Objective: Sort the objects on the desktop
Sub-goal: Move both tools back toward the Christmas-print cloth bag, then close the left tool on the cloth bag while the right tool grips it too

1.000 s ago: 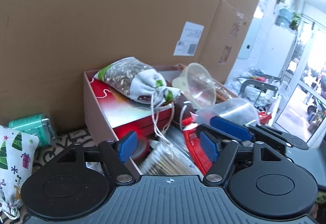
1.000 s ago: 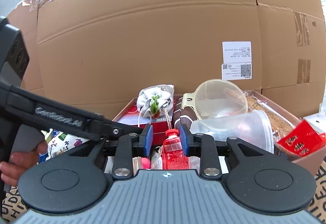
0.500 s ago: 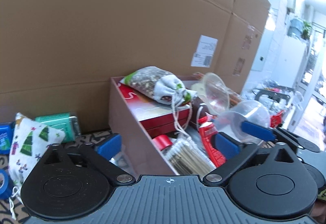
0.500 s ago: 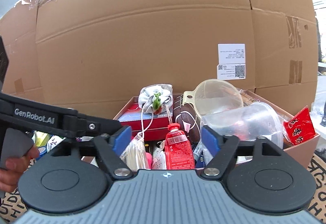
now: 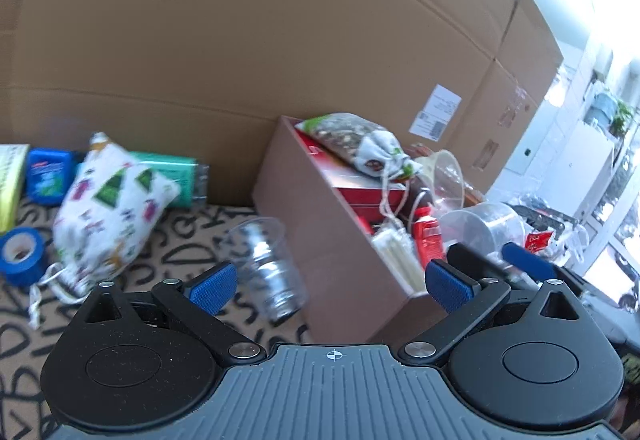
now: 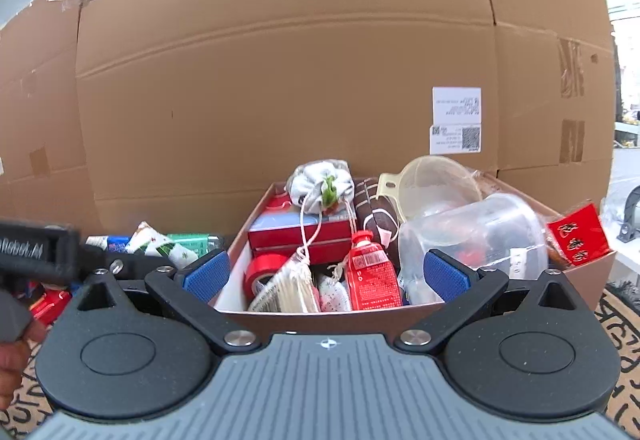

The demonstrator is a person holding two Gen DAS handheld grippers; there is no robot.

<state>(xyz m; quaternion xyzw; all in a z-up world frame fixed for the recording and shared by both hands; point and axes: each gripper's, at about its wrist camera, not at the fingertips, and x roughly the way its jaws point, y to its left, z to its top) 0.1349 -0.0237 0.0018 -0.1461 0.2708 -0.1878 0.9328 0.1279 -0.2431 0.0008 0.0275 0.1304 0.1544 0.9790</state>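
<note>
Daylight enters from the right; window area [image 5: 612, 200] overexposed. Left wrist view motion-blurred: clear cup [image 5: 266, 268] and printed pouch [image 5: 108, 212] smeared. Right wrist view mostly sharp. Fisheye bends cardboard wall [image 6: 280, 80] edges; corners vignetted.

Each tool [image 5: 328, 282] [image 6: 326, 276] has a ribbed grey body, black round-based arms, silver screws and blue textured pads [image 5: 210, 288].

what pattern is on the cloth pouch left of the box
White with green Christmas trees and small colourful motifs on the cloth pouch; the left wrist view shows it best.

The box [image 6: 420, 310] is crammed full; bare mat [image 5: 208, 236] is left between its left wall and the printed pouch [image 5: 112, 208], blocked only by a clear cup [image 5: 268, 260].
</note>
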